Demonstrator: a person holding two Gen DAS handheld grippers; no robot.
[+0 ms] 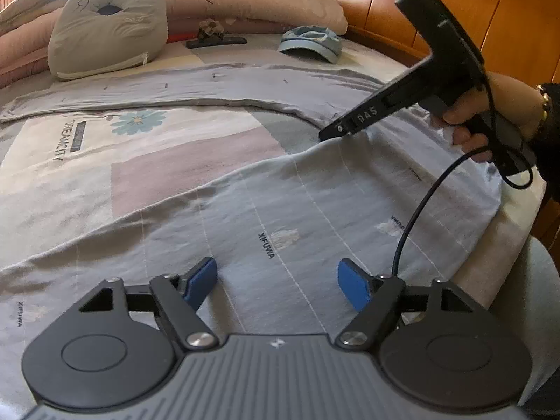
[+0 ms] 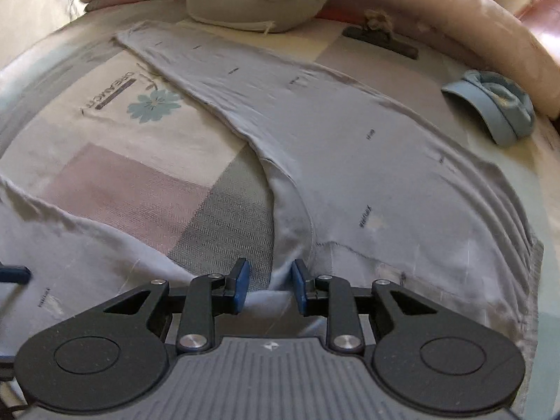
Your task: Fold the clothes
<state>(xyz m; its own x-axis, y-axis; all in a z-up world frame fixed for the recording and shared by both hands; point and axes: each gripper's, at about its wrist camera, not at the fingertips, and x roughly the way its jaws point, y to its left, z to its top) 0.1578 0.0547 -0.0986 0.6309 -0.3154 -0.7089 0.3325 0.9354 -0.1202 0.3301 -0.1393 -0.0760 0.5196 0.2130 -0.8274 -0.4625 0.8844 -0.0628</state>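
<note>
Left wrist view: grey trousers [image 1: 280, 217] lie spread on the bed [image 1: 168, 161], both legs still full length. One leg runs under the left claw [image 1: 276, 281]; the other lies farther off, below the pillows. No fold is made yet, so I judge the task near its start. The left claw stands wide above the near leg, its blue pads clear of the cloth, nothing between them. The right claw [image 1: 323, 135] reaches in from the right, held in a person's hand [image 1: 465, 126]; its tip sits at the raised inner edge of the near leg. From this side I cannot tell how its jaws stand. A blue cap [image 1: 311, 43] and a grey cushion [image 1: 108, 24] rest well apart from the trousers.

Right wrist view: the right claw [image 2: 271, 283] is narrow, with a ridge of grey cloth at the crotch of the trousers [image 2: 350, 147] between its pads. The pads look close to the cloth on both sides; whether they already press it is hard to make out, though I judge they grip it.

Hidden or unclear: the waistband is cut off by the claw body in both views. The far cuff is small and distorted at the frame edge. This view is blurred, so seams and print are illegible.
</note>
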